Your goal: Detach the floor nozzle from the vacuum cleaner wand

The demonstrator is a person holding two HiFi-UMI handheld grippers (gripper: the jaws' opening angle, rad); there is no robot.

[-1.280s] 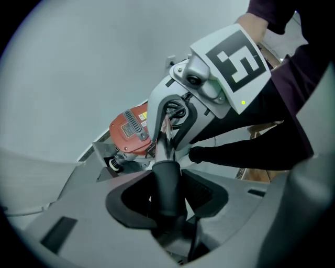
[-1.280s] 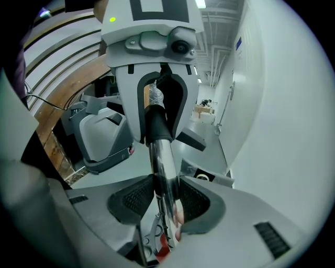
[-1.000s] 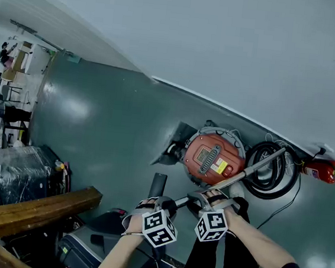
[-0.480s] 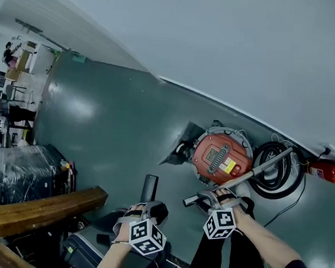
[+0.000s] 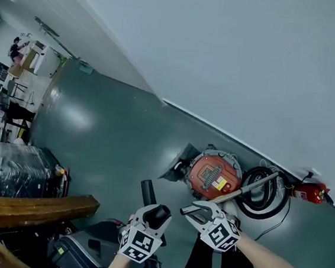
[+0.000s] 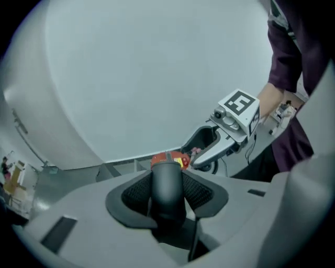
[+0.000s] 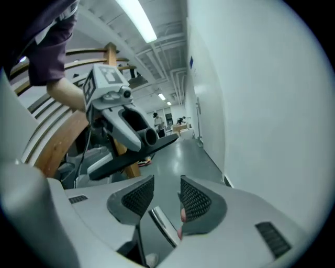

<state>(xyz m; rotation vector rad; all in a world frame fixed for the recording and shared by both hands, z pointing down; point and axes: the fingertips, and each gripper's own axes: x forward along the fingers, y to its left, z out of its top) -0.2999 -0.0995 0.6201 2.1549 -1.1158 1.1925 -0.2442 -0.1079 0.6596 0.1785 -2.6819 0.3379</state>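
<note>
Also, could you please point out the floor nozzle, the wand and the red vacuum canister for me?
floor nozzle (image 6: 167, 186), left gripper view, on its black neck tube.
wand (image 5: 245, 188), head view, middle of the silver tube.
red vacuum canister (image 5: 198, 174), head view, on its red lid.

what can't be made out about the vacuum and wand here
Label on the vacuum cleaner: head view, too small to read.
Vacuum cleaner body, left gripper view: mostly hidden behind the nozzle tube clamped in the left gripper.
Far end of the wand: head view, lost against the dark hose coil.
</note>
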